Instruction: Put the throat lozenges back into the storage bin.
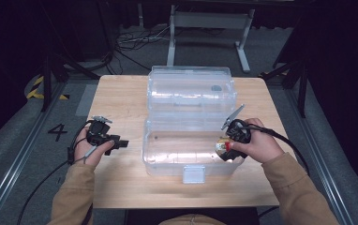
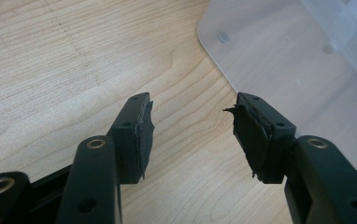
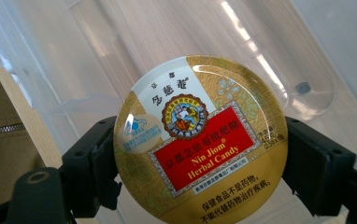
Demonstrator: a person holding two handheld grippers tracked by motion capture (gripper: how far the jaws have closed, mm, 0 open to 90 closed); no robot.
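The right gripper [image 1: 228, 143] clamps the candy tin [image 3: 200, 140] by its rim, right of centre, over the open clear box [image 1: 167, 161], ready to drop in. The left gripper [image 2: 193, 133] waits at left over the bench [image 1: 121, 93], jaws apart, empty.

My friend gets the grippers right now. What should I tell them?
Right gripper: jaws shut on the round candy tin, held over the near right corner of the open clear plastic box.
Left gripper: jaws open, holding nothing, over the wooden table just left of the box.
Done: tin picked up and brought to the box.
Left, probably: set the tin inside, let go, then shut the lid.
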